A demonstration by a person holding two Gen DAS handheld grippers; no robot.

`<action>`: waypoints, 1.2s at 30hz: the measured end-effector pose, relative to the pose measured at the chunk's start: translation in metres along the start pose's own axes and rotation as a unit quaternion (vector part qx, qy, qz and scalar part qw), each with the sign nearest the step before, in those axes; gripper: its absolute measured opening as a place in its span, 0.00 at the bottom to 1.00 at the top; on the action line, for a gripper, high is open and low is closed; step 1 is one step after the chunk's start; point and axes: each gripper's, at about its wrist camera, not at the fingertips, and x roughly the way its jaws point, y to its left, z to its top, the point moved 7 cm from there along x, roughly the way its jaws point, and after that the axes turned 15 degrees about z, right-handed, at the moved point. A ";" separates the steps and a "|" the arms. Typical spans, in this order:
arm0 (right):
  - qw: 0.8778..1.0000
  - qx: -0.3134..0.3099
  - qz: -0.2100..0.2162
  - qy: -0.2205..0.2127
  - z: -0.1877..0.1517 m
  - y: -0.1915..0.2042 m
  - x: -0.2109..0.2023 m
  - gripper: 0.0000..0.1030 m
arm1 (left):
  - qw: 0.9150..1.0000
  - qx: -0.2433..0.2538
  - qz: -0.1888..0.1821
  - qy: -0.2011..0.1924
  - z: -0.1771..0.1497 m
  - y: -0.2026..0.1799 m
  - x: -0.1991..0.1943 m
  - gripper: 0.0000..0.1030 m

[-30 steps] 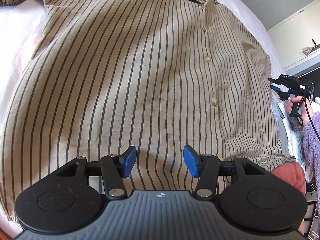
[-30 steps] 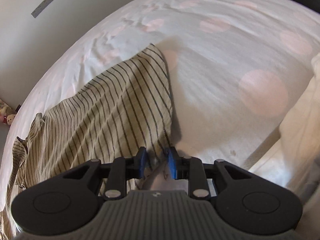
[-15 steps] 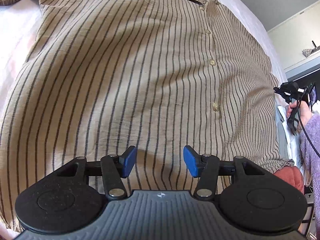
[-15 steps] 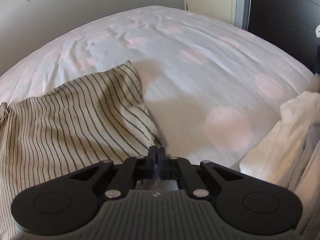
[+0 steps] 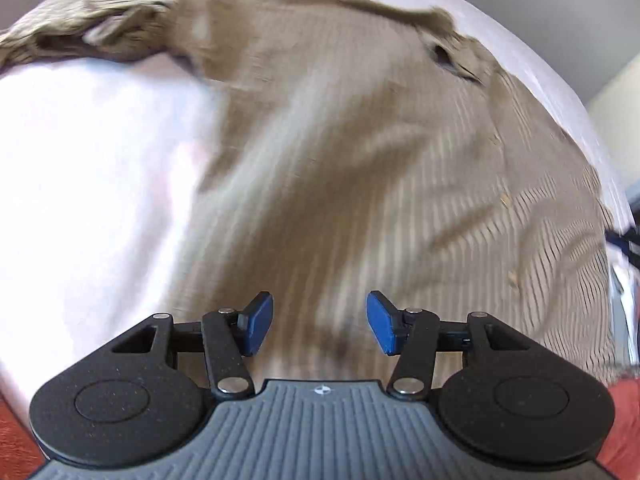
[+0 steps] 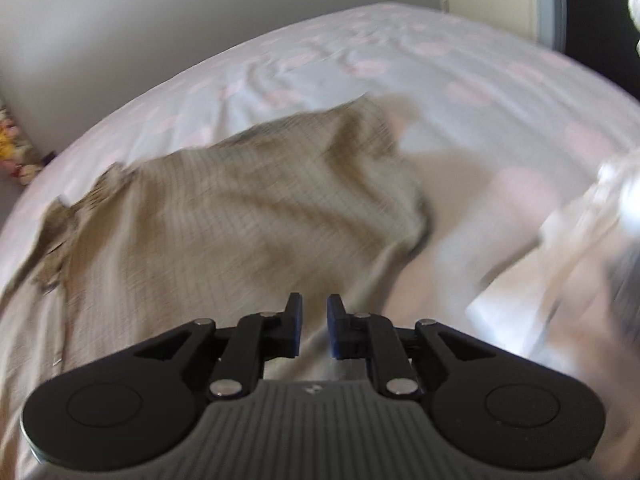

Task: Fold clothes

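Striped shirt spread on a spotted bed.

Left wrist view: left gripper (image 5: 320, 322), jaws wide apart and empty, above the blurred shirt (image 5: 360, 168) on the pale bedsheet (image 5: 92, 184). Right wrist view: right gripper (image 6: 313, 330), jaws slightly parted, nothing clearly held; shirt (image 6: 240, 216) on the pink-spotted bedsheet (image 6: 460, 80), grey wall (image 6: 100, 32) beyond.

Shirt (image 5: 360, 168) tan-beige with thin dark vertical stripes, blurred to plain tan in places; same tan in right wrist view (image 6: 248, 208). Bed sheet (image 6: 460, 80) around the shirt pale grey-white with soft pink dots. Left tongs (image 5: 320, 324) black with blue pads; right tongs (image 6: 313, 330) likewise. Rust-orange fabric (image 5: 624, 412) below the shirt's hem.
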 end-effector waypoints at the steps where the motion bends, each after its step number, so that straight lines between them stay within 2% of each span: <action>1: 1.000 0.006 0.015 0.005 -0.010 0.010 0.000 0.16 | 1.000 -0.008 0.002 0.002 0.002 0.006 0.002 0.49; 4: 0.999 0.005 0.053 0.010 -0.037 0.043 0.001 0.19 | 0.999 -0.031 0.011 0.005 0.012 0.026 0.009 0.49; 6: 0.998 -0.017 0.067 0.013 -0.050 0.068 0.006 0.39 | 0.999 -0.049 0.009 -0.004 0.024 0.039 0.009 0.49; 7: 0.997 -0.030 0.073 0.014 -0.056 0.080 0.009 0.42 | 0.998 -0.054 0.007 -0.009 0.032 0.043 0.008 0.49; 11: 0.993 -0.083 0.081 0.021 -0.072 0.121 0.026 0.42 | 0.998 -0.058 0.016 -0.035 0.073 0.057 0.011 0.49; 15: 0.988 -0.129 0.082 0.007 -0.080 0.146 0.046 0.42 | 0.995 -0.063 0.032 -0.063 0.118 0.067 0.024 0.49; 23: 0.979 -0.183 0.091 -0.004 -0.083 0.151 0.068 0.42 | 0.988 -0.085 0.060 -0.110 0.214 0.085 0.054 0.49; 27: 0.976 -0.195 0.097 -0.006 -0.083 0.149 0.079 0.43 | 0.982 -0.081 0.099 -0.139 0.265 0.093 0.068 0.49; 32: 0.978 -0.185 0.101 0.005 -0.081 0.141 0.091 0.44 | 0.975 -0.015 0.145 -0.165 0.319 0.084 0.097 0.52; 36: 0.976 -0.187 0.107 0.007 -0.080 0.141 0.094 0.47 | 0.965 0.034 0.206 -0.161 0.343 0.081 0.131 0.52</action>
